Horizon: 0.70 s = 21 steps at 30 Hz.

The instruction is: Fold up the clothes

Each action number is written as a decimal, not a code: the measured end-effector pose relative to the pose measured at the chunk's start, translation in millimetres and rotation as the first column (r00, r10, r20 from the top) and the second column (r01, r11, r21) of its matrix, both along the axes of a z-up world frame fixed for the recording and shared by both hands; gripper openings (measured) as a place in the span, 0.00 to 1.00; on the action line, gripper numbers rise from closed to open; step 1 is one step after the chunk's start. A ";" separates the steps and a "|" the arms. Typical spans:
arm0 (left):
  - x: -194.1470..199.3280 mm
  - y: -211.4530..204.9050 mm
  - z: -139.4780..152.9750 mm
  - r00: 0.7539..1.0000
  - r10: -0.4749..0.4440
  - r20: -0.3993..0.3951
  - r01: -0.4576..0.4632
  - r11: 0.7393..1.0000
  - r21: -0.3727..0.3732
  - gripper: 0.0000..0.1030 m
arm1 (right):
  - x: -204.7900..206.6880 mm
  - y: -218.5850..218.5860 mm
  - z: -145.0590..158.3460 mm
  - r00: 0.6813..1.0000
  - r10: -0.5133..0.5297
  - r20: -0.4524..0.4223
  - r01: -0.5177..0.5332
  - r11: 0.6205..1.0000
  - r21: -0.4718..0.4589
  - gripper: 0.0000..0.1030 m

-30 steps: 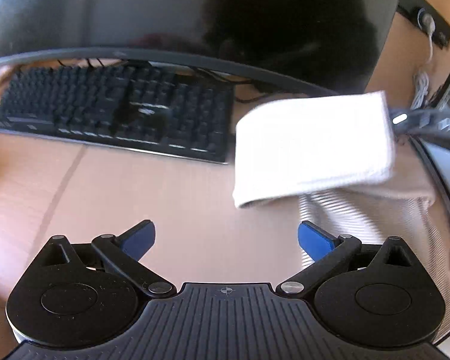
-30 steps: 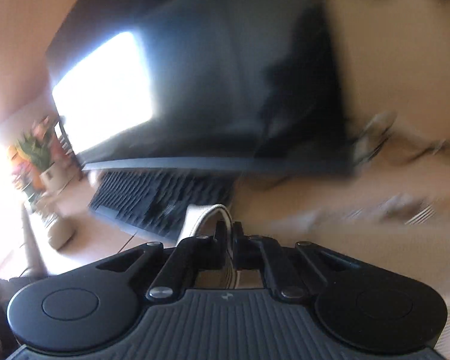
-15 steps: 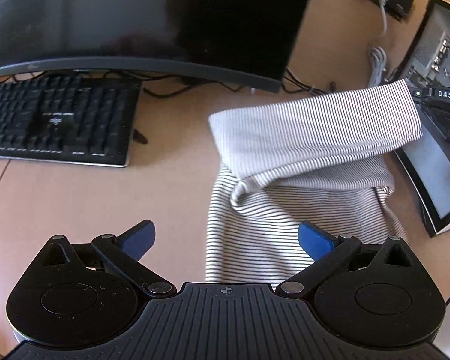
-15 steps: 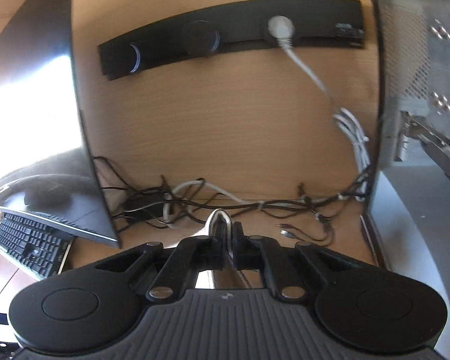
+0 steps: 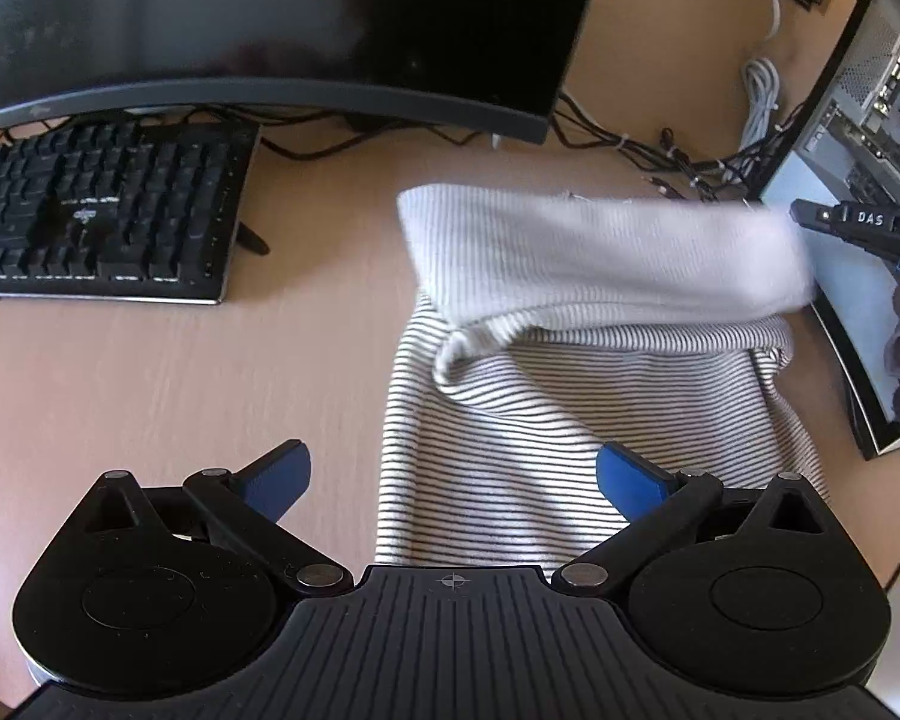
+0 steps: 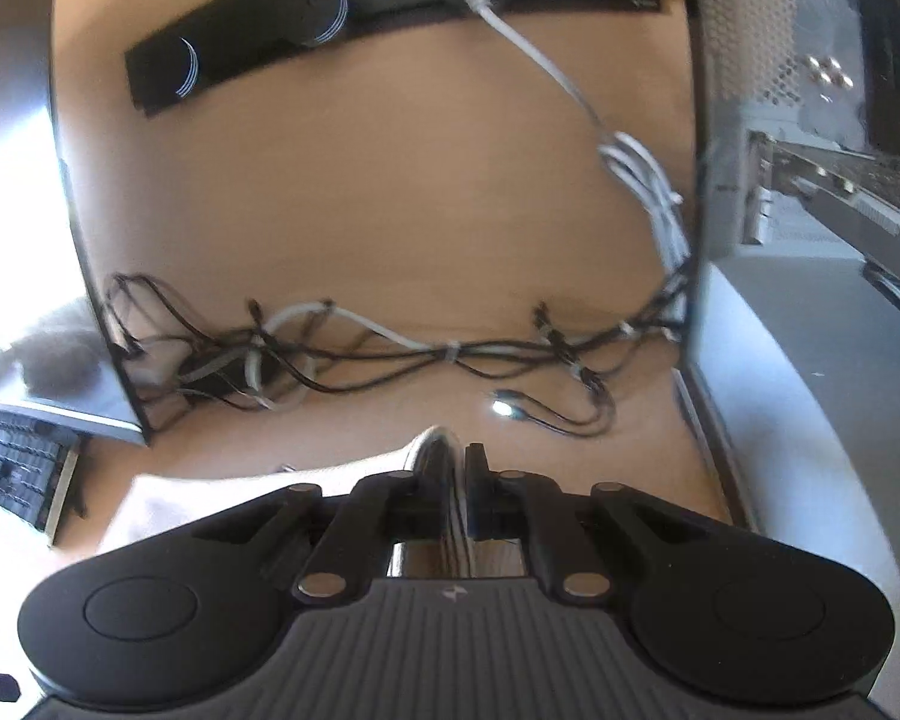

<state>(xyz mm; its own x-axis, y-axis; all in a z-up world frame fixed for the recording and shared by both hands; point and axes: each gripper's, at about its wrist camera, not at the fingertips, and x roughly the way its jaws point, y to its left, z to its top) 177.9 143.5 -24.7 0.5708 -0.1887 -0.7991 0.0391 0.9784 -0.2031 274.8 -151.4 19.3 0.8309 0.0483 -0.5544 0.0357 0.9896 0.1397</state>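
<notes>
My right gripper (image 6: 459, 468) jaws pinch the striped garment (image 5: 570, 432); my left gripper (image 5: 453, 471) jaws gape wide, holding nothing. Risk, in my judgement: the lifted flap sags crooked or snags the cables (image 6: 390, 354) on the tabletop (image 5: 180, 372).

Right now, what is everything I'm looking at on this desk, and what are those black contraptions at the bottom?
Striped garment: one, white with thin dark stripes, on the desk right of the keyboard, its top part folded over.
Keyboard: one, black, at the left under the monitor.
Monitor: one, black, curved, screen dark, at the back.
Cables: a tangle, black and white, along the back of the desk.
Power strip: one, black, on the wooden wall, a white plug in it.
Computer case: one, dark with a clear side panel, at the right.
Desk: one, light wood.
Left hand-held gripper: black with blue pads, open, above the garment's near end.
Right hand-held gripper: black, shut on the garment's edge.
</notes>
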 end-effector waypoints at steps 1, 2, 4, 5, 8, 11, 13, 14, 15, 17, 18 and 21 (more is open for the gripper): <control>0.8 -1.9 -0.7 1.000 -0.006 -0.004 0.006 1.000 0.000 1.00 | 0.2 -3.3 -2.5 1.000 -0.025 -0.009 0.025 1.000 -0.002 0.04; 1.6 -3.8 -1.3 1.000 -0.013 -0.005 0.013 1.000 0.001 1.00 | -1.3 -6.5 -4.3 0.999 -0.043 -0.016 0.043 0.999 0.012 0.05; 3.6 -7.6 -2.5 1.000 -0.027 -0.010 0.027 1.000 0.002 1.00 | -6.7 -11.6 -7.1 0.997 -0.067 -0.027 0.068 0.996 0.059 0.08; 4.8 -9.4 -3.2 0.999 -0.035 -0.012 0.035 0.999 0.001 1.00 | -10.2 -12.5 -8.1 0.997 -0.067 -0.030 0.069 0.994 0.088 0.11; 9.4 -16.3 -5.0 0.998 -0.060 -0.015 0.060 0.998 -0.003 1.00 | -21.3 -3.1 -12.0 1.000 -0.011 -0.010 0.013 0.986 0.168 0.31; 13.1 -23.6 -6.6 0.996 -0.088 -0.017 0.088 0.996 -0.002 1.00 | -25.5 10.0 -23.7 0.999 0.042 -0.007 -0.039 0.969 0.243 0.36; 13.9 -26.6 -6.9 0.995 -0.104 -0.015 0.104 0.995 0.002 1.00 | -20.8 9.1 -46.8 0.997 0.011 -0.075 0.014 0.947 0.320 0.37; 14.0 -27.5 -6.8 0.994 -0.110 -0.015 0.110 0.994 0.003 1.00 | -19.4 7.4 -60.0 0.995 -0.011 -0.101 0.044 0.941 0.335 0.37; 14.0 -27.8 -6.5 0.993 -0.115 -0.015 0.115 0.993 0.004 1.00 | -19.3 5.3 -73.4 0.993 -0.035 -0.115 0.072 0.941 0.331 0.32; 13.7 -26.8 -5.8 0.992 -0.125 -0.014 0.125 0.992 0.007 1.00 | -22.4 2.8 -79.4 0.993 -0.051 -0.102 0.082 0.944 0.321 0.29; 13.5 -26.2 -5.5 0.991 -0.130 -0.014 0.130 0.991 0.008 1.00 | -23.9 4.3 -74.2 0.993 -0.056 -0.108 0.087 0.947 0.309 0.29; 14.8 -26.9 -12.3 0.988 -0.149 -0.026 0.149 0.989 -0.003 1.00 | -34.2 20.2 -55.2 0.995 -0.030 -0.099 0.049 0.979 0.200 0.43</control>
<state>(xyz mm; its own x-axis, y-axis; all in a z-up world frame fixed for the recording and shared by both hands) 192.6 116.5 -36.9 0.5149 -0.2714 -0.8132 0.1792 0.9617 -0.2074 240.6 -131.2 -35.9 0.7787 0.1352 -0.6127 0.0971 0.9388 0.3305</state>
